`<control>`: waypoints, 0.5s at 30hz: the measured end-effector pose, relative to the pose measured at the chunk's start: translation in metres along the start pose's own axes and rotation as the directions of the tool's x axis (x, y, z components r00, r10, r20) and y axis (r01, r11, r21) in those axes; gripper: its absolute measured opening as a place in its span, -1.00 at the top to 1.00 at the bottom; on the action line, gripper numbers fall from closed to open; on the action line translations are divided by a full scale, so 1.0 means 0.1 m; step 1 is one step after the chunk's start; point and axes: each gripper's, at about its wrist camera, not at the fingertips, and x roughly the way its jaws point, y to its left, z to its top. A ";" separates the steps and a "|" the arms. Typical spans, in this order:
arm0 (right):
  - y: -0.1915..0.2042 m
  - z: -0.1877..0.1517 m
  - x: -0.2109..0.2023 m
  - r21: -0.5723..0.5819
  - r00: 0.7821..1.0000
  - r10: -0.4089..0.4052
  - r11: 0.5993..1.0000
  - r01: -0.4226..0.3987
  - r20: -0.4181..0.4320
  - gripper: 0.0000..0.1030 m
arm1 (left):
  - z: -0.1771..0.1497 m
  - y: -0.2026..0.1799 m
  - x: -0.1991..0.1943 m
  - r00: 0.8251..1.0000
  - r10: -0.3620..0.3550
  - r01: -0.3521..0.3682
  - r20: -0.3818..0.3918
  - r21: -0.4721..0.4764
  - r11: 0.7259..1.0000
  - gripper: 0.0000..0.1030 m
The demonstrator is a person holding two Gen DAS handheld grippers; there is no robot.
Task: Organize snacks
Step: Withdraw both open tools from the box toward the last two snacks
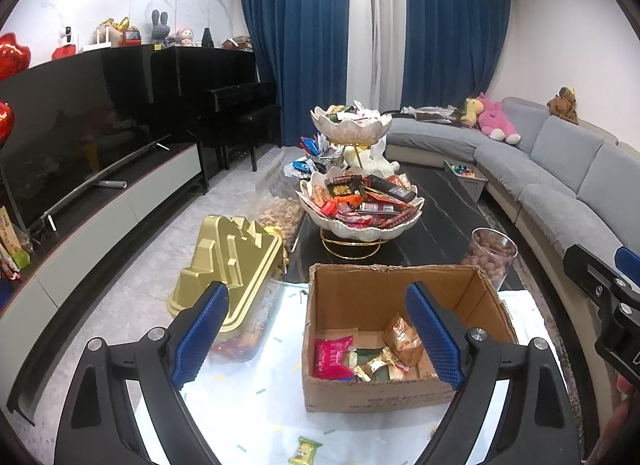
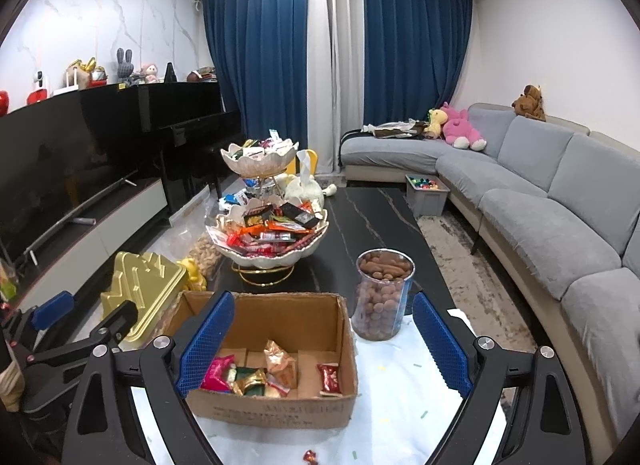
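Blue-padded fingers (image 1: 202, 335) of the left gripper (image 1: 316, 331) fill the bottom of the left wrist view, spread wide apart and holding nothing; one pad hangs over the near right corner of the open brown cardboard box (image 1: 384, 389). Likewise the right gripper (image 2: 322, 341) in the right wrist view has its fingers (image 2: 440, 347) parted and empty, one pad over the box's left side.

That cardboard box (image 2: 276, 411) sits low in the centre of both frames on the white-covered end of the counter (image 1: 256, 417). Inside lie a few wrapped snacks: a pink packet (image 1: 332, 357), a gold foil pouch (image 1: 402, 339), small green and gold sweets (image 2: 250, 381) and a red wrapper (image 2: 330, 377) lying apart at the right.

Just right of the box stands a clear cylindrical jar of brown nuts (image 2: 382, 293), open at the top. Behind the box, mid-frame, a two-tier white shell-shaped bowl stand on gold wire (image 2: 272, 241) is heaped with mixed wrapped snacks on both tiers. Left of the box rests a gold plastic moulded tray insert (image 1: 232, 261), tilted. At the bottom edge lies a small green-and-yellow snack packet (image 1: 304, 451).
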 end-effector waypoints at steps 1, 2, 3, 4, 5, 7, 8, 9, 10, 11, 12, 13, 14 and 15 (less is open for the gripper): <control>0.00 0.00 -0.01 0.000 1.000 -0.001 1.000 0.001 0.001 -0.78 | 0.00 0.00 -0.02 1.000 0.002 -0.002 0.001 0.000 1.000 -0.77; 0.00 -0.02 -0.05 0.001 1.000 -0.001 1.000 0.001 0.000 -0.78 | -0.01 0.01 -0.05 1.000 0.004 -0.004 0.003 -0.002 1.000 -0.77; 0.00 -0.03 -0.06 0.002 1.000 0.000 1.000 0.000 0.000 -0.78 | -0.02 0.02 -0.08 1.000 0.005 -0.005 0.003 -0.003 1.000 -0.77; 0.00 -0.03 -0.08 0.003 1.000 0.001 1.000 -0.001 0.000 -0.78 | -0.03 0.03 -0.12 1.000 0.005 -0.005 0.003 -0.006 1.000 -0.77; -0.01 -0.05 -0.11 0.004 1.000 0.001 1.000 -0.001 -0.001 -0.78 | -0.04 0.03 -0.14 1.000 0.004 -0.004 0.004 -0.006 1.000 -0.77; -0.01 -0.07 -0.15 0.004 1.000 0.000 1.000 0.000 0.000 -0.78 | -0.06 0.03 -0.19 1.000 0.007 -0.007 0.007 -0.002 1.000 -0.79; -0.02 -0.08 -0.16 0.005 1.000 -0.001 1.000 0.001 0.000 -0.78 | -0.08 0.03 -0.22 1.000 0.007 -0.007 0.008 0.000 1.000 -0.79; -0.03 -0.09 -0.18 0.006 1.000 -0.001 1.000 0.001 0.000 -0.78 | -0.09 0.03 -0.23 1.000 0.007 -0.007 0.008 0.001 1.000 -0.79; -0.03 -0.11 -0.19 0.007 1.000 -0.001 1.000 0.001 0.000 -0.78 | -0.10 0.03 -0.25 1.000 0.006 -0.006 0.008 0.001 1.000 -0.79; -0.04 -0.12 -0.21 0.006 1.000 -0.002 1.000 0.002 0.000 -0.78 | -0.11 0.03 -0.27 1.000 0.006 -0.006 0.007 0.002 1.000 -0.79; -0.04 -0.14 -0.23 0.004 1.000 -0.003 1.000 0.003 -0.001 -0.78 | -0.13 0.03 -0.28 1.000 0.006 -0.006 0.007 0.003 1.000 -0.79; -0.03 -0.16 -0.22 0.003 1.000 -0.003 1.000 0.003 -0.002 -0.78 | -0.14 0.03 -0.29 1.000 0.005 -0.005 0.005 0.003 1.000 -0.79; -0.04 -0.17 -0.24 0.001 1.000 -0.003 1.000 0.003 -0.003 -0.78 | -0.15 0.03 -0.31 1.000 0.004 -0.004 0.005 0.003 1.000 -0.79; -0.04 -0.19 -0.25 0.001 1.000 -0.003 1.000 0.003 -0.003 -0.78 | -0.17 0.04 -0.32 1.000 0.004 -0.004 0.004 0.003 1.000 -0.79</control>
